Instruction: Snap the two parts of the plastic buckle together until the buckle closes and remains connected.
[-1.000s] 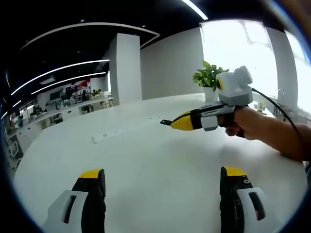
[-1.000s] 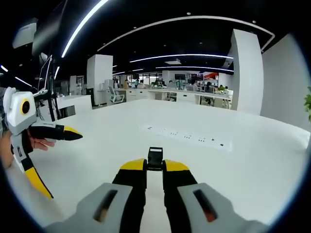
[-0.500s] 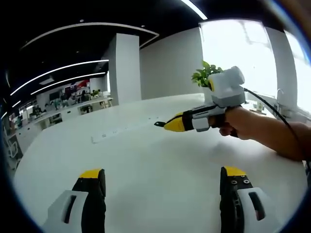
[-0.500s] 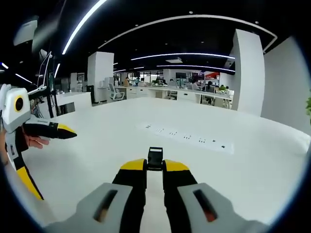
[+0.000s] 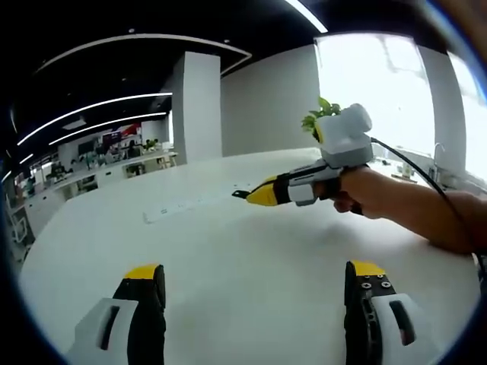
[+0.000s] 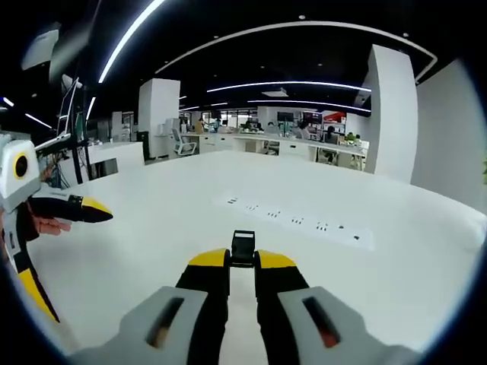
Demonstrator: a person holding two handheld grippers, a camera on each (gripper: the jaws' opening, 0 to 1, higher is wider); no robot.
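Item: buckle join, not done — right gripper [image 6: 242, 262] jaws pinching one black buckle part [image 6: 243, 248] at tips, held above white table [image 6: 396, 266]; left gripper [image 5: 255, 277] jaws spread wide, holding nothing; 2nd buckle part's whereabouts can't tell; mating and snap left.

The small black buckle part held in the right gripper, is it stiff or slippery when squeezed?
The black buckle part likely stays stiff: it keeps its shape between the shut jaws of the right gripper. It is probably light, and only its end is pinched, so it might twist.
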